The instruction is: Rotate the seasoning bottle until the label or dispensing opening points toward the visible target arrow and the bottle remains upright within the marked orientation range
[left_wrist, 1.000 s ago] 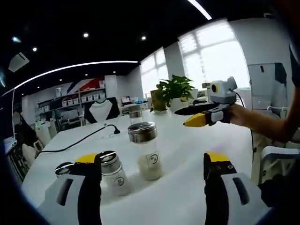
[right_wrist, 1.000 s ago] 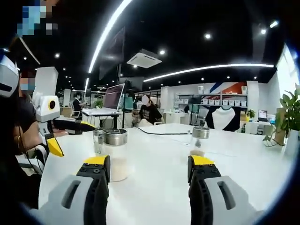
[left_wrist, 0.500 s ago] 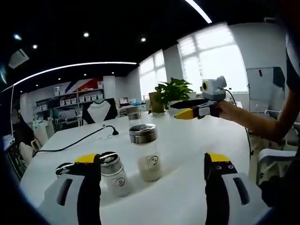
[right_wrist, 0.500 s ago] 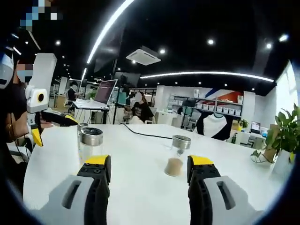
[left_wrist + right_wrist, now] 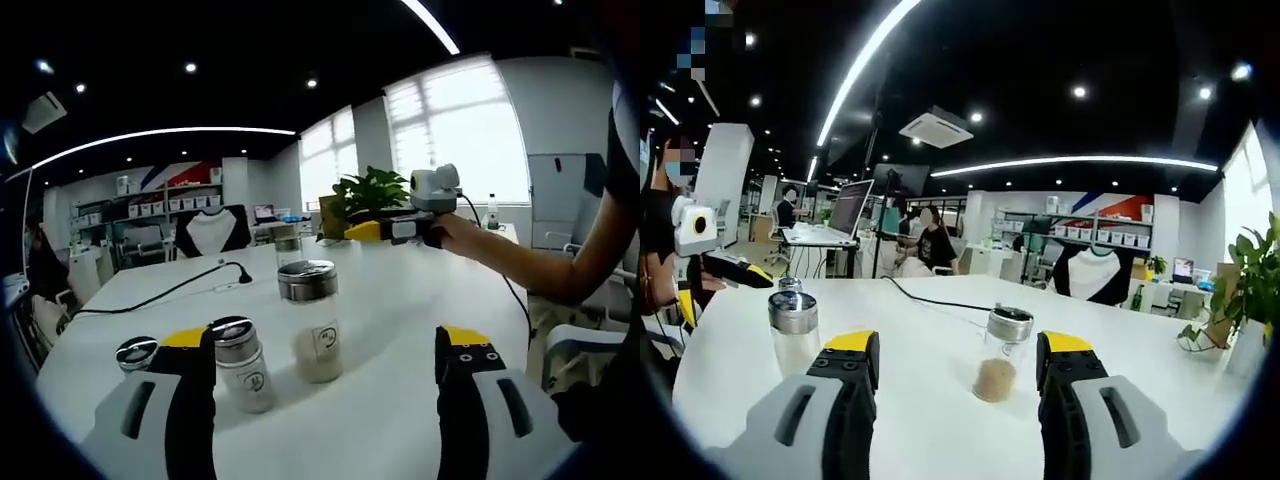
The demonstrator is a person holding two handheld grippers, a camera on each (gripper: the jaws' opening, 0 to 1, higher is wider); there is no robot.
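You have four bottles (image 5: 311,322) standing on the white counter (image 5: 400,330). Your left tool (image 5: 325,390) is spread wide with nothing in it, just short of the nearest three. Your right tool (image 5: 955,385) is spread too, near the far one. Plenty of bare counter lies around them.

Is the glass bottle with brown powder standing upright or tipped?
Upright: the glass bottle with brown powder stands on its base on the white table, metal cap on top.
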